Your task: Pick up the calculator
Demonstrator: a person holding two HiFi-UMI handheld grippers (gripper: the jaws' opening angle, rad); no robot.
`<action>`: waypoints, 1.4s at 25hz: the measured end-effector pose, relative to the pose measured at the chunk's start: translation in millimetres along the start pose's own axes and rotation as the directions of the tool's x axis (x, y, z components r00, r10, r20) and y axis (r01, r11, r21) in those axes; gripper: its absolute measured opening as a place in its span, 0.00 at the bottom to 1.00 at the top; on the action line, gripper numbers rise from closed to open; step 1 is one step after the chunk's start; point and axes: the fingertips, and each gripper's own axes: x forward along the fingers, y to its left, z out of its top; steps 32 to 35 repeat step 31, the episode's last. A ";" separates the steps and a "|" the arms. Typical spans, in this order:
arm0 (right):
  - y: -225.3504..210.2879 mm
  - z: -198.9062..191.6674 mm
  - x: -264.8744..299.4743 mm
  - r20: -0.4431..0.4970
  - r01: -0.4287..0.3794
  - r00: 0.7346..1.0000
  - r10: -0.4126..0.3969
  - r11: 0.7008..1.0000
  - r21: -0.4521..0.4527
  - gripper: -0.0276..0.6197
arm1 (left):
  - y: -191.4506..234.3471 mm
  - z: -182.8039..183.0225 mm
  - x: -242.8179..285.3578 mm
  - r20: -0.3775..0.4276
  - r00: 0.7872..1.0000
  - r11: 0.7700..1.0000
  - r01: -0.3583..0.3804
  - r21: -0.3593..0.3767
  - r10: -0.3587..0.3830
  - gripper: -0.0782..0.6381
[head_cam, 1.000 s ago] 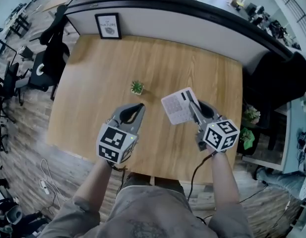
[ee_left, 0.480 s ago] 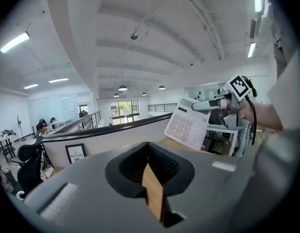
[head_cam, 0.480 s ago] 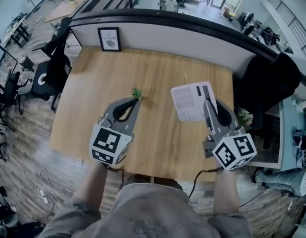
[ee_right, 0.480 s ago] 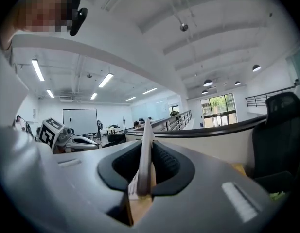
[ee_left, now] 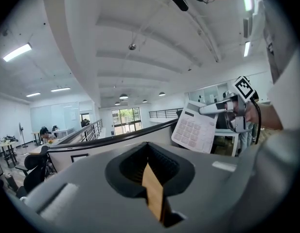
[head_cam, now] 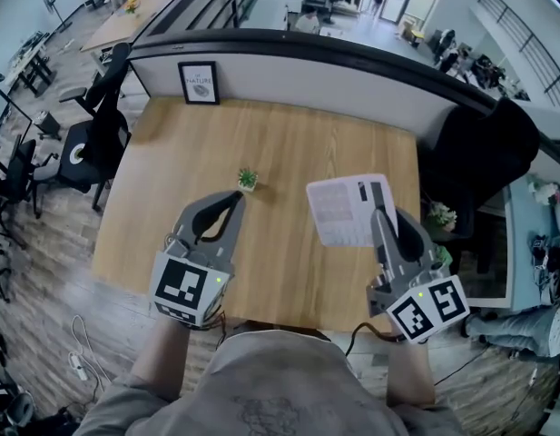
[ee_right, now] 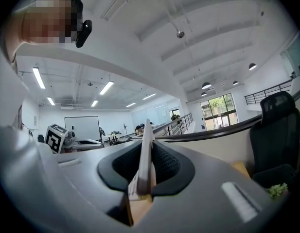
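Note:
The white calculator hangs in the air above the wooden table, keys facing up and to the left. My right gripper is shut on its right edge. In the right gripper view the calculator stands edge-on between the pads. From the left gripper view I see the calculator face-on, with the right gripper clamped on its side. My left gripper is raised over the table's front left, jaws together and nothing between them.
A small potted plant stands mid-table and a framed picture leans at the back left against the low partition. Black chairs sit to the left and right of the table.
Both grippers have risen toward the head camera. The calculator came up with the right gripper and now hangs higher over the table's right side.

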 end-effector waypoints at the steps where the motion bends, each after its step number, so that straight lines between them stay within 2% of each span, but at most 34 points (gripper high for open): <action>1: 3.9 -1.1 -1.6 -0.006 -0.004 1.000 0.004 1.000 -0.004 0.14 | -1.0 0.9 -1.6 0.003 1.000 1.000 0.001 -0.001 -0.001 0.11; 14: 33.7 -41.5 -6.1 -0.126 -0.057 0.990 0.055 0.998 -0.015 0.14 | -15.2 -16.5 -13.9 -0.030 0.999 0.998 0.031 -0.054 -0.033 0.11; 20: 33.2 -42.0 -3.1 -0.132 -0.077 0.988 0.077 0.997 0.010 0.14 | -11.4 -13.5 -13.7 -0.015 0.999 0.996 0.038 -0.077 -0.039 0.11; 25: 28.1 -39.5 -3.4 -0.141 -0.055 0.989 0.049 0.997 -0.044 0.14 | -9.6 -11.2 -16.0 -0.015 0.999 0.997 0.035 -0.075 -0.036 0.11; 35: 28.0 -43.5 -4.1 -0.142 -0.048 0.989 0.042 0.998 -0.039 0.14 | -7.5 -14.4 -19.2 -0.018 0.999 0.997 0.036 -0.072 -0.037 0.11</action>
